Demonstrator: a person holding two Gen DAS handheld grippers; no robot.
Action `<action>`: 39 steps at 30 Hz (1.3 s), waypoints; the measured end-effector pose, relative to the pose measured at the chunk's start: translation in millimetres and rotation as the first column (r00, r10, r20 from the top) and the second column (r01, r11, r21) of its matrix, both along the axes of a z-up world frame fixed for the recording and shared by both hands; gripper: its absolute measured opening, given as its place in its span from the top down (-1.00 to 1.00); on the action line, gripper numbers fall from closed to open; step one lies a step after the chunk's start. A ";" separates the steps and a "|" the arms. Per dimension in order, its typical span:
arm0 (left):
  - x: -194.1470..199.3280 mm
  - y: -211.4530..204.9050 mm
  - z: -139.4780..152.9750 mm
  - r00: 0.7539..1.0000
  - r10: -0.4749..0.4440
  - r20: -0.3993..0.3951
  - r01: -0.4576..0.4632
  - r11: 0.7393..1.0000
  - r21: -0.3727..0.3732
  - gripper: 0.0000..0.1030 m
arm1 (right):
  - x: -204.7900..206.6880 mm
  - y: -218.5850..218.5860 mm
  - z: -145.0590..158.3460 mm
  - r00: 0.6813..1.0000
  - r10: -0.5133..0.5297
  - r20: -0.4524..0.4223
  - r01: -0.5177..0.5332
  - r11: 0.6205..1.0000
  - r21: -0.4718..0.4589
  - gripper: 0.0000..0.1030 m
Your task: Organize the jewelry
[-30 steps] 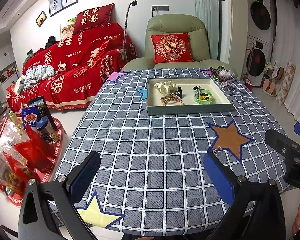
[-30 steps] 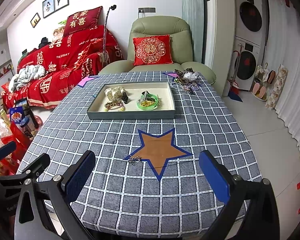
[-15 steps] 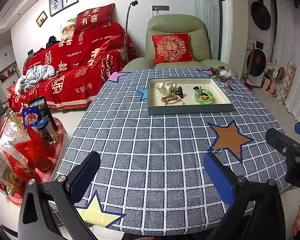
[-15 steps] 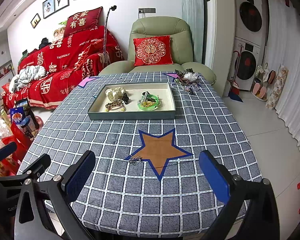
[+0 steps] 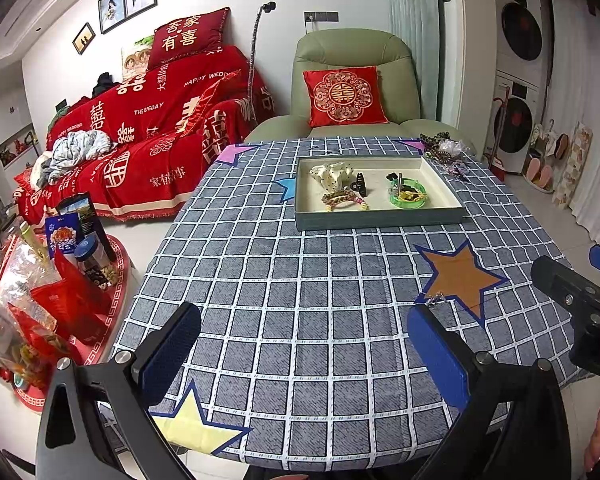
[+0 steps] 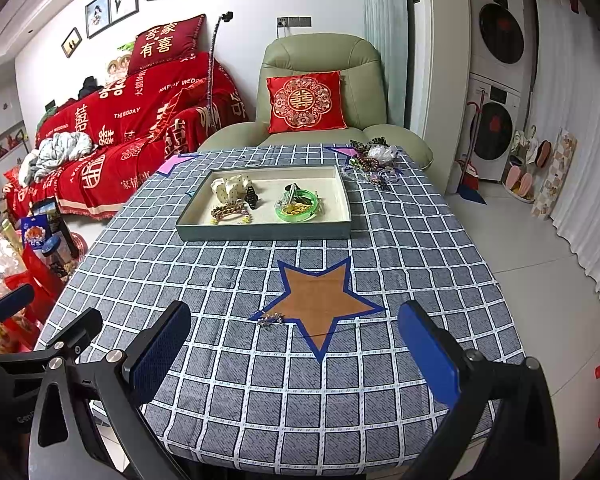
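A grey-green tray (image 6: 260,235) (image 5: 380,219) sits on the checked table, holding a white polka-dot scrunchie (image 6: 230,187), a black hair claw (image 6: 252,197), a braided bracelet (image 6: 228,213) and a green bangle (image 6: 298,207) with small yellow pieces inside. A small silvery chain piece (image 6: 270,319) (image 5: 436,299) lies at the left tip of the brown star (image 6: 320,300). A pile of loose jewelry (image 6: 374,162) (image 5: 444,152) lies at the table's far right corner. My right gripper (image 6: 290,356) is open and empty, just short of the chain piece. My left gripper (image 5: 302,354) is open and empty over the near table edge.
A green armchair (image 6: 320,92) with a red cushion stands behind the table. A red-covered sofa (image 6: 132,120) is at the far left. Snack packages on a red stand (image 5: 52,292) sit left of the table. Washing machines (image 6: 496,92) stand at the right.
Both grippers have drifted very slightly; the view has barely shifted. Nothing was taken hold of or let go.
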State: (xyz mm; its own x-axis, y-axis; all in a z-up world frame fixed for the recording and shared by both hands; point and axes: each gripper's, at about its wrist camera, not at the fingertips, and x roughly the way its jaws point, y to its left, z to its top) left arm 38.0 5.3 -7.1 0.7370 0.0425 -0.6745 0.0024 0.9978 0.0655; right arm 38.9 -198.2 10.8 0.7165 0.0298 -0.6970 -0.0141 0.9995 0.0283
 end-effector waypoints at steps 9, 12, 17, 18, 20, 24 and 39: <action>-0.4 0.6 0.3 1.000 0.002 0.000 -0.002 1.000 0.001 -1.00 | -0.1 0.0 -1.1 1.000 0.001 0.000 -0.001 1.000 0.000 -1.00; -1.7 1.1 0.6 1.000 0.004 0.000 -0.004 1.000 0.002 -1.00 | -0.2 -0.1 -0.9 1.000 0.001 0.001 -0.001 1.000 0.000 -1.00; -1.6 1.0 0.4 1.000 0.002 0.000 -0.002 1.000 0.002 -1.00 | -0.5 1.3 0.0 1.000 0.000 0.001 0.000 1.000 0.001 -1.00; -1.3 0.8 0.1 1.000 0.003 0.000 -0.003 1.000 0.002 -1.00 | -0.3 1.4 -0.1 1.000 0.000 0.001 0.000 1.000 0.001 -1.00; -1.7 1.1 0.8 1.000 0.003 0.000 -0.003 1.000 0.002 -1.00 | -0.4 1.3 -0.2 1.000 0.000 0.001 0.000 1.000 -0.001 -1.00; -1.1 0.7 -0.1 1.000 0.003 -0.001 -0.003 1.000 0.002 -1.00 | -0.4 1.2 -0.5 1.000 0.000 0.002 0.000 1.000 -0.001 -1.00; -2.7 1.5 0.3 1.000 0.003 0.000 -0.003 1.000 0.003 -1.00 | -0.7 0.4 -1.5 1.000 0.000 0.002 0.000 1.000 0.000 -1.00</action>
State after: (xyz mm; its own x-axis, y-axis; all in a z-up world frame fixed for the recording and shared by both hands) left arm 35.3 6.9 -6.9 0.7372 0.0470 -0.6740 -0.0009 0.9976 0.0686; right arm 38.2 -197.7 9.3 0.7176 0.0302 -0.6958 -0.0146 0.9995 0.0284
